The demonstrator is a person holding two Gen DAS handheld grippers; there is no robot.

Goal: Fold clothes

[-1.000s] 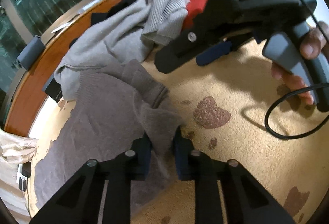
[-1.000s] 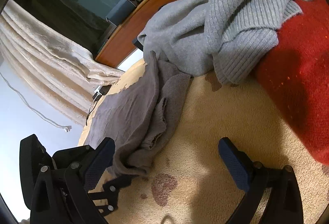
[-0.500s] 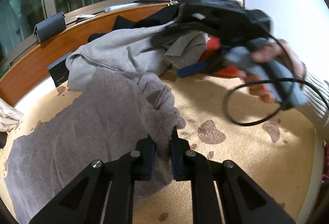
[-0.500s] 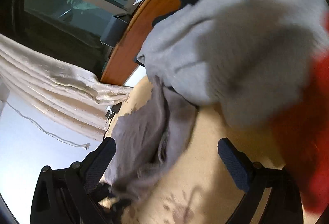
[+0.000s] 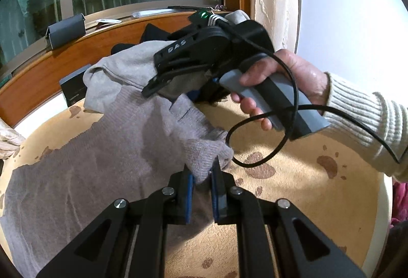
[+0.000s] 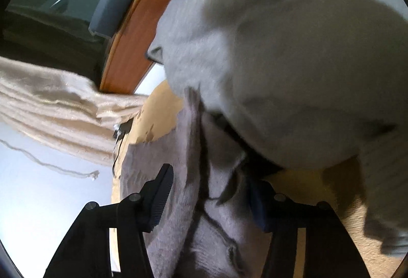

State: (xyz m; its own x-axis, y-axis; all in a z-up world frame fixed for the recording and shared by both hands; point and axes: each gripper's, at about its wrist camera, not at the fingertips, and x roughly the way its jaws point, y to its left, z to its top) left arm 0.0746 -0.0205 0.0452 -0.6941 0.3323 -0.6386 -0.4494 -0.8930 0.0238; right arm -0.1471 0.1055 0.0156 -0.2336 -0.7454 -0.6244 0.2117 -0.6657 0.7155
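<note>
A mauve-grey knit sweater point(image 5: 89, 176) lies spread over the tan bedspread point(image 5: 293, 188). My left gripper point(image 5: 202, 176) is shut on its bunched edge near the middle of the bed. A light grey sweater point(image 5: 122, 66) is heaped behind it. A hand point(image 5: 280, 74) in a cream ribbed sleeve holds my right gripper point(image 5: 163, 81) low over the far part of the mauve sweater. In the right wrist view, blurred, my right gripper point(image 6: 210, 201) stands open astride a raised fold of the mauve sweater point(image 6: 219, 234). The light grey sweater point(image 6: 280, 61) fills the view above it.
A wooden ledge point(image 5: 38, 79) curves along the far side below a window, with a dark grey box point(image 5: 66, 30) on it. A black garment point(image 5: 153, 33) lies behind the grey heap. A black cable point(image 5: 255, 150) loops under the hand. A cream curtain point(image 6: 51, 104) hangs at the left.
My right gripper has come down onto the mauve sweater and its jaws have narrowed around a fold. The left gripper keeps its hold. The red garment has left the right wrist view.
</note>
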